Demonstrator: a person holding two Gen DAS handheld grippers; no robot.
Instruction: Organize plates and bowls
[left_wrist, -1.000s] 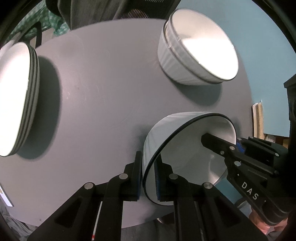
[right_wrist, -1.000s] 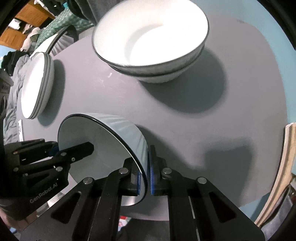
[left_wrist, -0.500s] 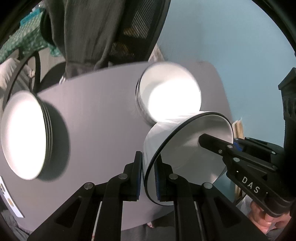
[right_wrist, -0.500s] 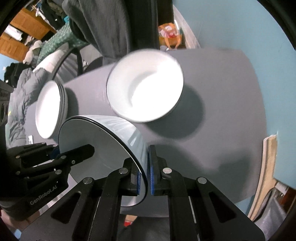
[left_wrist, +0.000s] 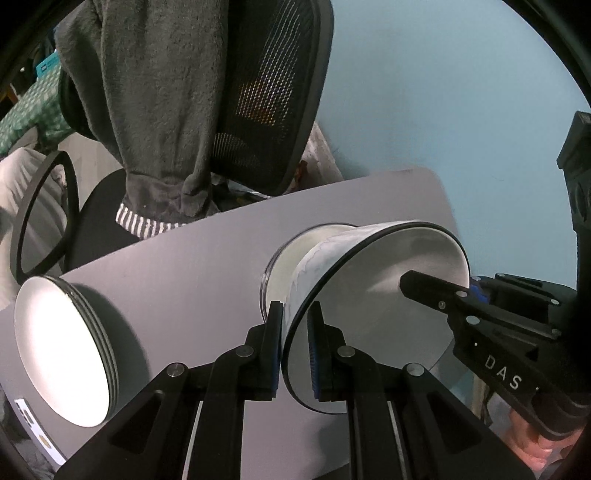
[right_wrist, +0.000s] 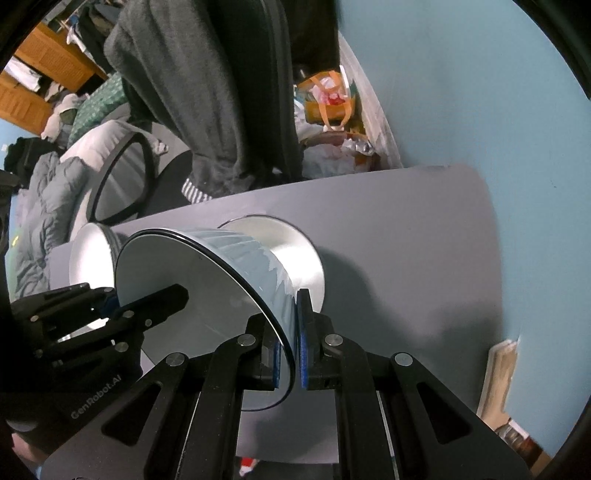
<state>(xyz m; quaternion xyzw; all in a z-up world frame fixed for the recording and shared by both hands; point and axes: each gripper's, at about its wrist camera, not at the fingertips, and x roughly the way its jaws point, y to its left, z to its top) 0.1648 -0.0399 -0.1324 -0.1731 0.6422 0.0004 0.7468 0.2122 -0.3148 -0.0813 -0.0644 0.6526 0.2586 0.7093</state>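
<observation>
Left gripper (left_wrist: 295, 347) and right gripper (right_wrist: 288, 354) are both clamping the white bowl's (left_wrist: 369, 314) rim, jaws closed on it; bowl is hanging tilted above the grey table (left_wrist: 184, 266), in front of the bowl stack (right_wrist: 295, 251); plate stack (left_wrist: 62, 350) is sitting on the table, well to the left.

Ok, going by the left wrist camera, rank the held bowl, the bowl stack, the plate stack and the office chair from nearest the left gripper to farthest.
1. Held bowl: clamped in the left gripper.
2. Bowl stack: just behind it on the table.
3. Plate stack: off to the left.
4. Office chair: beyond the table's far edge.

A white bowl (left_wrist: 373, 295) with a black rim and faintly ribbed outside. White plates (left_wrist: 62, 354), dark-edged, on a grey table (left_wrist: 192, 266). Blue gripper pads (left_wrist: 313, 360).
</observation>
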